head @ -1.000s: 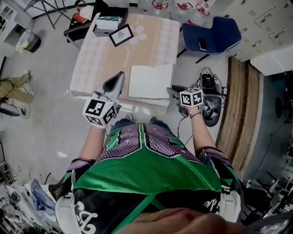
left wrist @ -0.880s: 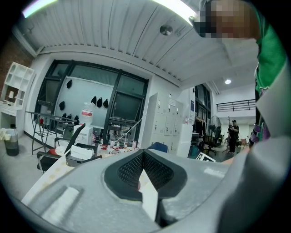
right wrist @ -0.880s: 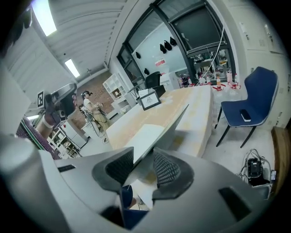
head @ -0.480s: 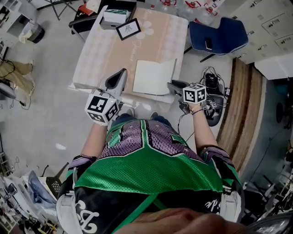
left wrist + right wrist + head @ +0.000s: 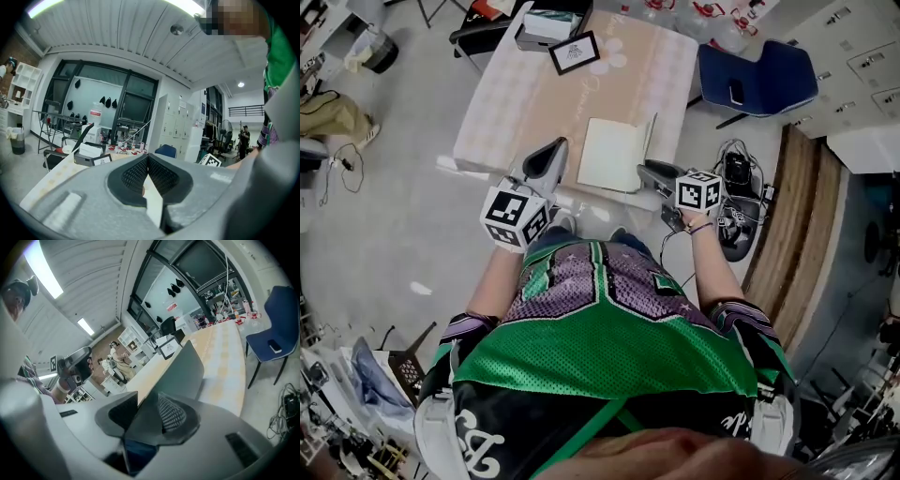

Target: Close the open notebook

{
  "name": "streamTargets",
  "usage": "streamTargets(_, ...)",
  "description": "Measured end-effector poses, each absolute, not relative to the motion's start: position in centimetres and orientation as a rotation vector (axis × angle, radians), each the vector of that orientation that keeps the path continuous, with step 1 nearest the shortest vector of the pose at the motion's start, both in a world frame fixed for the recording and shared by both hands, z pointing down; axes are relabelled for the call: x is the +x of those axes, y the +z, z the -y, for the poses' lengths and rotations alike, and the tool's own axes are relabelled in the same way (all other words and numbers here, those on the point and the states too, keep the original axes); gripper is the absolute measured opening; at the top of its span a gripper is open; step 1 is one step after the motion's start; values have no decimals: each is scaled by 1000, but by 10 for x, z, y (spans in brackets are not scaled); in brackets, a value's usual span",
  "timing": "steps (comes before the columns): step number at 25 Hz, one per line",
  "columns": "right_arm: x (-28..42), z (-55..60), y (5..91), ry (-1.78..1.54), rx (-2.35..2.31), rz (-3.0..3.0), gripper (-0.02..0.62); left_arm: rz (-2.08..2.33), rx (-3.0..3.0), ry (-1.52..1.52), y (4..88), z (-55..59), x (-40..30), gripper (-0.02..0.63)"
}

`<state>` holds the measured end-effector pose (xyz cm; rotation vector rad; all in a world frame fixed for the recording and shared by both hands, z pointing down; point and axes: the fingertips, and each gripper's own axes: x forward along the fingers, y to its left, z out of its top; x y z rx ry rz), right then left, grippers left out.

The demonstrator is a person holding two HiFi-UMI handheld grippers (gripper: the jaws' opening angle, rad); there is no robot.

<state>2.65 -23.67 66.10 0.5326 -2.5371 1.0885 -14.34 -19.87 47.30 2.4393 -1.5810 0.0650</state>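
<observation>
Closing under way: my right gripper [image 5: 647, 172] has its jaws astride the notebook's [image 5: 614, 155] right-hand cover [image 5: 652, 141], which stands nearly upright just ahead of and above the claw. In the right gripper view the grey cover [image 5: 178, 371] runs up between the two pads. The jaws stand apart and, as I read it, carry the cover rather than pinch it. The white pages lie flat on the table [image 5: 525, 103], to the claw's left. My left gripper [image 5: 551, 155] waits just beside the notebook's near left corner, jaws together at the tips and empty. By my judgement the cover is about halfway over. The next move calls for sweeping the right claw leftward across the pages, lowering the cover flat, then drawing the jaws clear without dragging the book.
</observation>
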Motion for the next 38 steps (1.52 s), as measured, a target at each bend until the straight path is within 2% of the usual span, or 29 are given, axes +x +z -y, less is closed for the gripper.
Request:
streamTargets(13, -11, 230, 662, 1128, 439, 2571, 135, 1611, 2423, 66, 476, 192, -158, 15)
streamTargets(31, -77, 224, 677, 989, 428, 2526, 135, 1635, 2390, 55, 476, 183, -180, 15)
streamTargets(38, -111, 202, 680, 932, 239, 2505, 133, 1656, 2373, 51, 475, 179, -197, 15)
